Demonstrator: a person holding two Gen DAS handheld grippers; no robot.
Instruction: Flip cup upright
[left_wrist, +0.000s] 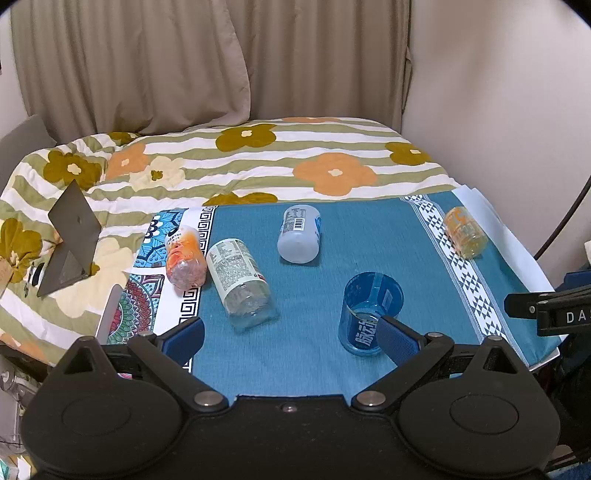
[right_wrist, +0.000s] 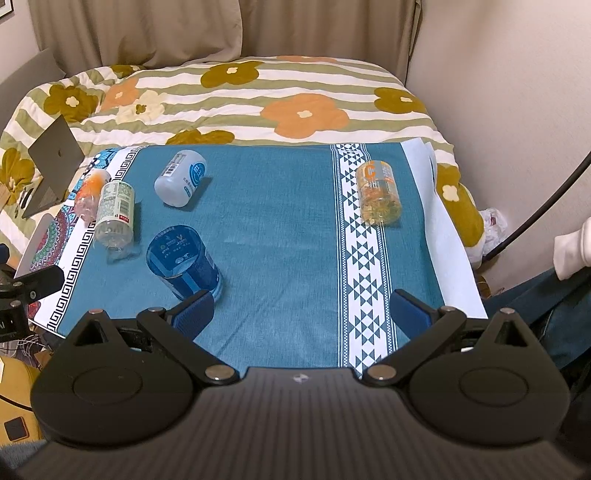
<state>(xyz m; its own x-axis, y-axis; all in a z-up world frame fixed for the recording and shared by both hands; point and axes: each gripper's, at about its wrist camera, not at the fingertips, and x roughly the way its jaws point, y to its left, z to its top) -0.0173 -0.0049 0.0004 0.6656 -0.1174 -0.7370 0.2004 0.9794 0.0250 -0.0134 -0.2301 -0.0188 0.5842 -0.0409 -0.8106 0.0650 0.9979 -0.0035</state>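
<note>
A blue translucent cup (left_wrist: 365, 314) stands upright on the teal cloth (left_wrist: 314, 350), mouth up; it also shows in the right wrist view (right_wrist: 183, 260). My left gripper (left_wrist: 291, 336) is open and empty, its right fingertip (left_wrist: 397, 339) overlapping the cup's near side. My right gripper (right_wrist: 303, 314) is open and empty, its left fingertip (right_wrist: 194, 314) just in front of the cup. Several other cups lie on their sides: a clear labelled one (left_wrist: 240, 280), a white one (left_wrist: 299, 232), an orange-print one (left_wrist: 184, 258), and a yellow one (left_wrist: 463, 232).
The cloth covers a small table in front of a bed with a flowered quilt (left_wrist: 258, 158). A grey laptop (left_wrist: 70, 240) stands open on the quilt at left. A beige curtain (left_wrist: 184, 62) and wall are behind. A black cable (right_wrist: 546, 206) runs at right.
</note>
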